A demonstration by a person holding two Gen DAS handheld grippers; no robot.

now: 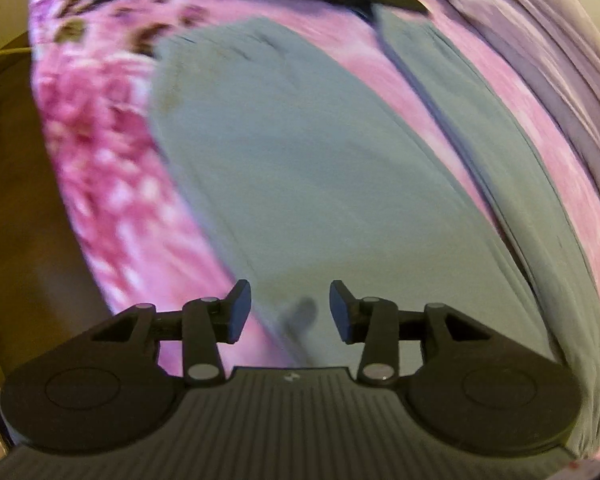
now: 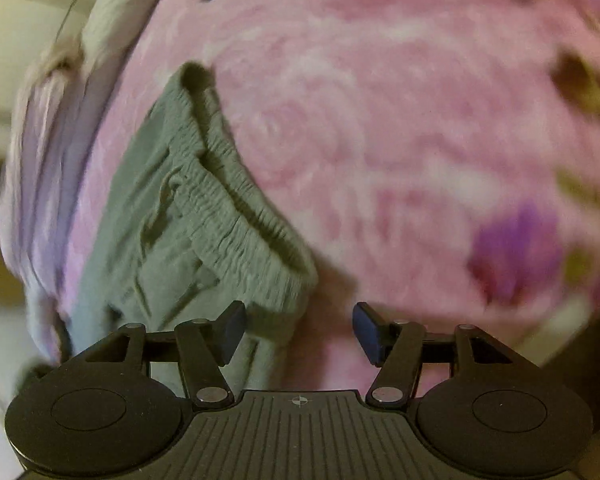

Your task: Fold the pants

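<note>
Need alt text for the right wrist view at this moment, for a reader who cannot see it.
The open right gripper, holding nothing, hovers over a pink floral blanket beside the gathered elastic waistband of grey-green pants. The pants lie rumpled to the left of the picture, and the whole view is motion-blurred.

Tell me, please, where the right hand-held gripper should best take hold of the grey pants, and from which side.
Probably at the gathered elastic waistband of the grey pants, near its corner closest to the right hand-held gripper. Come from the pink blanket side: there the band's edge lies free and thick, easy to pinch.
</note>
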